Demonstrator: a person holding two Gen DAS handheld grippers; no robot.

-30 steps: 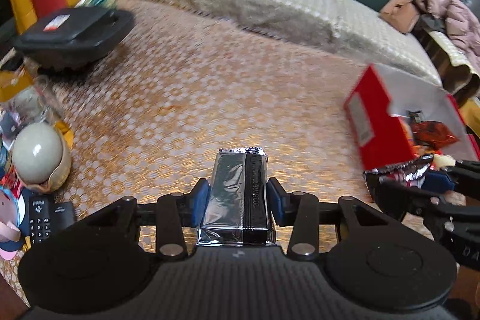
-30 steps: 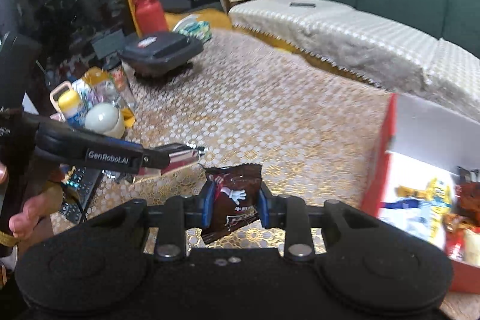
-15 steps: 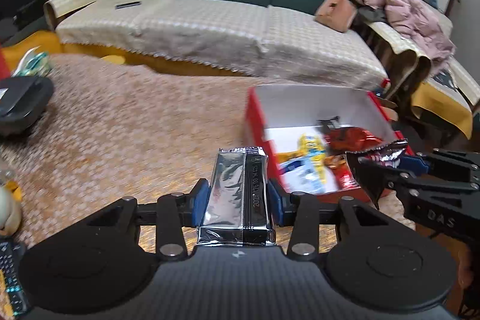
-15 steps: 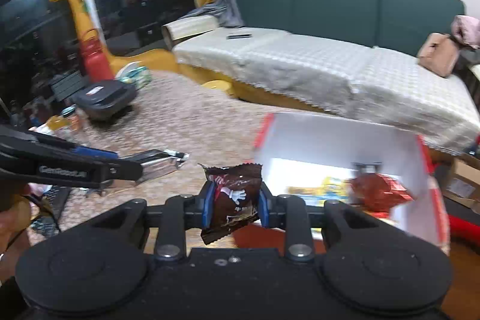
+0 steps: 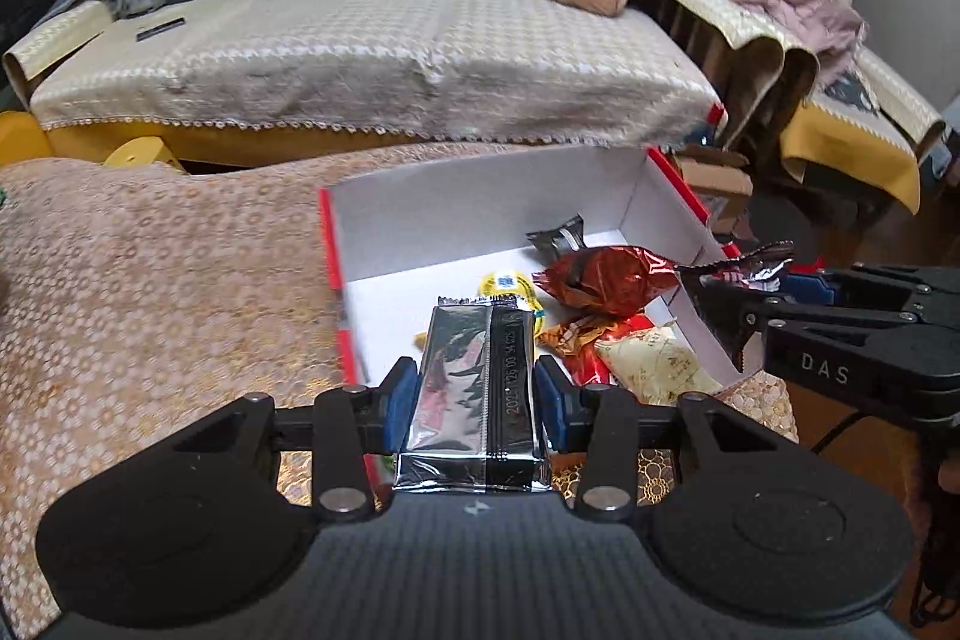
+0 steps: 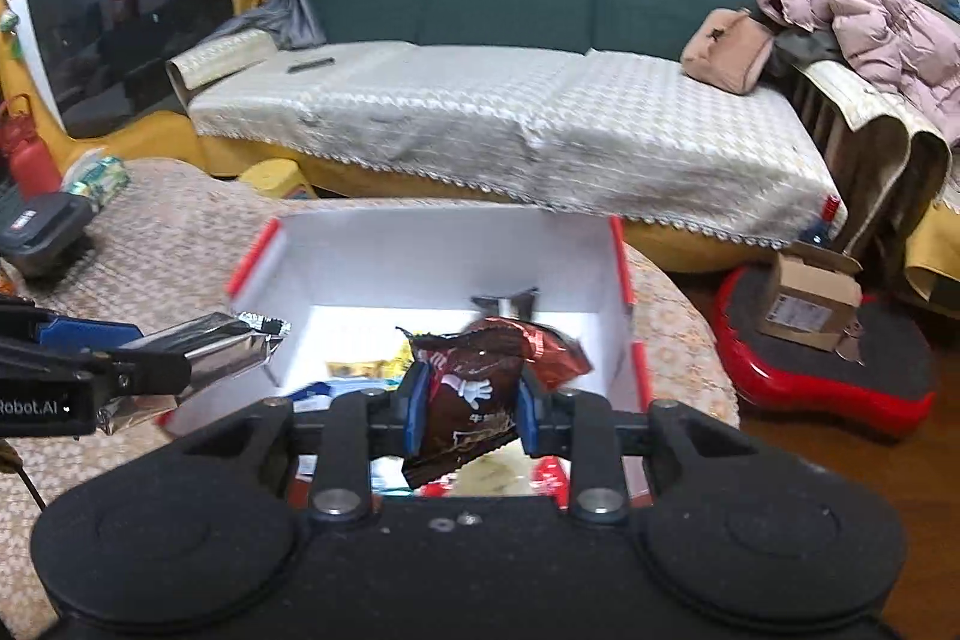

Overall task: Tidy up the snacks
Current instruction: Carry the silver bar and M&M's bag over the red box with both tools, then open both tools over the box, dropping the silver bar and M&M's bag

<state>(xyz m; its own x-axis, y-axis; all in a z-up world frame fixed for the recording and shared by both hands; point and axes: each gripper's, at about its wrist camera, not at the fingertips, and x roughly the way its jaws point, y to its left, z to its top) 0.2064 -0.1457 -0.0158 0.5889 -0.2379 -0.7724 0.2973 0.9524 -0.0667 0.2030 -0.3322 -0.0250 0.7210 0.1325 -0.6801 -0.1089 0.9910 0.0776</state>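
Silver foil fills the left gripper [image 5: 477, 394], its jaws clamped on the silver packet [image 5: 474, 388]; the right gripper [image 6: 468, 415] pinches the brown packet [image 6: 465, 400]. Both hang over the red box [image 6: 624, 280], just ahead of the jaws, so each should part its jaws low over bare floor, clear of the heaped snacks [image 5: 606, 280]. A second ago the box sat well off to the right.

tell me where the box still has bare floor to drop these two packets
Free: the white floor of the red box along its left wall and back wall, left of the black wrapper. Crowded: the right and near part, where the red foil packet, yellow round snack and beige packet pile up.
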